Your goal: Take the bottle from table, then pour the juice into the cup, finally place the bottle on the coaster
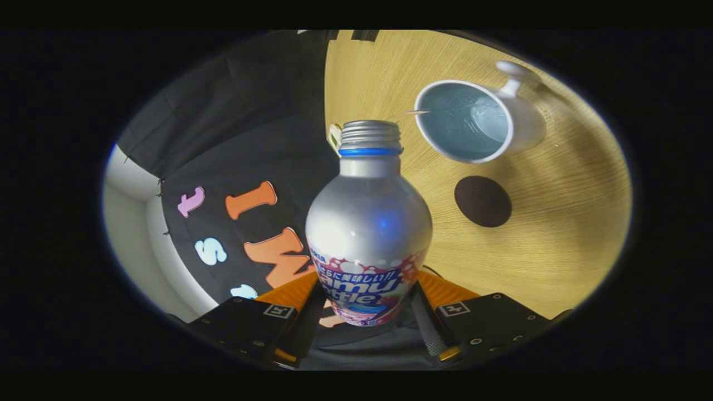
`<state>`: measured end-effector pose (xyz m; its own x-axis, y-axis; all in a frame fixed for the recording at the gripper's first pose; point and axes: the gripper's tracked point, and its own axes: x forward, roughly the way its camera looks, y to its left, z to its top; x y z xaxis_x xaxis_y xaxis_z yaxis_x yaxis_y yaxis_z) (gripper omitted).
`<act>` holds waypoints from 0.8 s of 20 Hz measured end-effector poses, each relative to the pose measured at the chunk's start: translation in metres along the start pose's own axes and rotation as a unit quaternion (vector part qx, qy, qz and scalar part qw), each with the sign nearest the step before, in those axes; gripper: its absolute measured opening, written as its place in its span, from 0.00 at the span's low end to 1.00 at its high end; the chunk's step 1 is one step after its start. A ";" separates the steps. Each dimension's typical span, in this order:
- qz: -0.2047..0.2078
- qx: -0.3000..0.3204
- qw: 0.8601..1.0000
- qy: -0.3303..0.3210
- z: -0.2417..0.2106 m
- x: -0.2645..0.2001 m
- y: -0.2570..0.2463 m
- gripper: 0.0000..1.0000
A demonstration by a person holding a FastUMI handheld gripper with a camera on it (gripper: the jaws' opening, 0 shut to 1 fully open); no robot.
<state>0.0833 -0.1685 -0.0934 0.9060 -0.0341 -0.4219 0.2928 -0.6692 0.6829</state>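
Note:
A silver bottle [369,217] with a blue neck ring and no cap sits between my fingers, and my gripper [367,309] is shut on its labelled lower body. The view is rolled sideways, so the bottle is tipped over the wooden table [557,245]. Its open mouth points toward a white cup [473,120] with a handle, which stands just beyond and to the side of the neck. The cup's inside looks pale blue. A round dark coaster [482,201] lies on the table beside the cup, closer to my fingers.
The booth's black cloth wall [234,145] covers the side opposite the table, with a white panel [131,223] past it. A small pale object [334,133] peeks out behind the bottle's neck.

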 end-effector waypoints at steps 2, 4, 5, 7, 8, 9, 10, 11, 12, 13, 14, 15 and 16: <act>-0.001 0.006 1.000 0.000 -0.001 -0.002 0.001 0.78; -0.003 0.010 1.000 0.001 0.000 -0.003 0.001 0.78; -0.004 0.013 1.000 0.001 0.000 -0.003 0.001 0.78; -0.006 0.019 1.000 0.002 -0.001 -0.004 0.004 0.78; -0.007 0.020 1.000 0.003 -0.001 -0.004 0.003 0.78; -0.009 0.020 1.000 0.003 -0.002 -0.005 0.003 0.78; -0.010 0.018 1.000 0.003 -0.001 -0.004 0.003 0.78; -0.013 0.017 1.000 0.003 -0.001 -0.004 0.002 0.78; -0.014 0.021 1.000 0.002 -0.001 -0.003 0.003 0.78; -0.015 0.026 1.000 0.002 -0.001 -0.005 0.004 0.78; -0.014 0.031 0.999 0.001 0.001 -0.005 0.005 0.78; -0.013 0.035 0.999 -0.001 0.002 -0.006 0.005 0.78; -0.016 0.035 0.999 -0.003 0.003 -0.005 0.003 0.78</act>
<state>0.0785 -0.1729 -0.0909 0.8950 -0.0164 -0.4458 0.2988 -0.7202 0.6261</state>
